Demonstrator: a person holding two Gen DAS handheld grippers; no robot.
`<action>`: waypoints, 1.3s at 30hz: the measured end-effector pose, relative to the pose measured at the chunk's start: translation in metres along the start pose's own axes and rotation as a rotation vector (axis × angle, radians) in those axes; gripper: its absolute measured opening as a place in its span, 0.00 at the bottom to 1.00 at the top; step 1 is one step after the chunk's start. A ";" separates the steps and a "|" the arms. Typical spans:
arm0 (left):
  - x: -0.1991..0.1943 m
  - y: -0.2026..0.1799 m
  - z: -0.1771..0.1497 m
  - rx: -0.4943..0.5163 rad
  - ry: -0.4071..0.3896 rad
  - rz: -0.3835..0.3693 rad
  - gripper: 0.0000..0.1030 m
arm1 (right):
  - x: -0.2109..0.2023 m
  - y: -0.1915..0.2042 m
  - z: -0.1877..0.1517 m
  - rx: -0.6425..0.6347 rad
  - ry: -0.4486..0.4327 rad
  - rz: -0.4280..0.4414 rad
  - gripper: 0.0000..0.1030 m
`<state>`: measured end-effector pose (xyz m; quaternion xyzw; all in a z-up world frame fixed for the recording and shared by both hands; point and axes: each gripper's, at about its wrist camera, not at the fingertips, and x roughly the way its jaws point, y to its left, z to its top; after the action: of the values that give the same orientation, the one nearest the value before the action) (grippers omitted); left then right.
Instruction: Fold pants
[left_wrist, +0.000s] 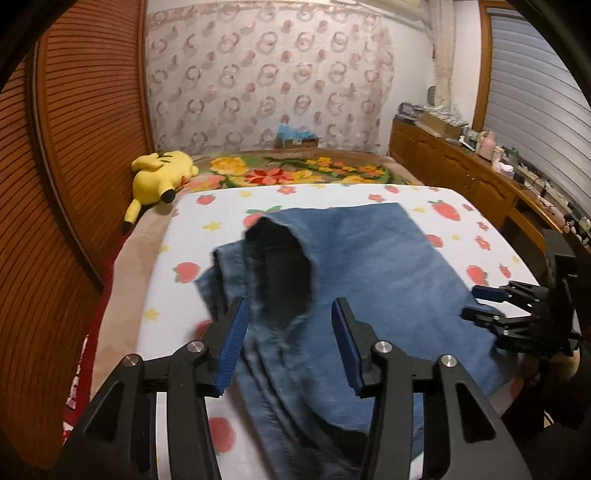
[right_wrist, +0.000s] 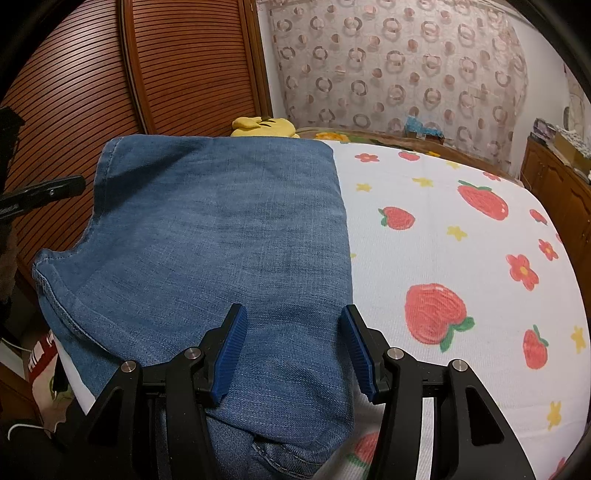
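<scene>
Folded jeans (right_wrist: 221, 236) on strawberry sheet (right_wrist: 461, 258) — right tongs (right_wrist: 293, 325) parted above, unclamped

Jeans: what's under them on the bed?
The jeans lie on a white strawberry-print sheet, which shows bare beside them. Whatever sits directly beneath the denim is covered and cannot be seen.

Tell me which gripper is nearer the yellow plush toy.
Left. The left gripper is on the jeans' toy-side edge; the right gripper is at the far edge from the yellow plush toy.

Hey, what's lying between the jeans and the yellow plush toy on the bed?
Only strawberry-print sheet separates the jeans from the yellow plush toy, seen in the left wrist view.
</scene>
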<state>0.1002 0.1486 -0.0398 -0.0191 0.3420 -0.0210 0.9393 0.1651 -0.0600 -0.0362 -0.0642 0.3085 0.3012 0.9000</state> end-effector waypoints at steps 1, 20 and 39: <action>0.001 -0.006 0.000 0.013 -0.003 -0.004 0.47 | 0.000 0.000 0.000 -0.001 0.000 -0.001 0.53; 0.061 0.033 0.010 -0.050 0.060 0.177 0.45 | -0.001 0.000 0.000 -0.002 0.001 -0.002 0.53; 0.009 -0.036 0.000 0.024 -0.039 0.013 0.76 | 0.000 0.001 0.002 0.007 0.009 -0.009 0.53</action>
<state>0.1064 0.1119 -0.0439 -0.0061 0.3236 -0.0184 0.9460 0.1659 -0.0582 -0.0343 -0.0638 0.3135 0.2958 0.9001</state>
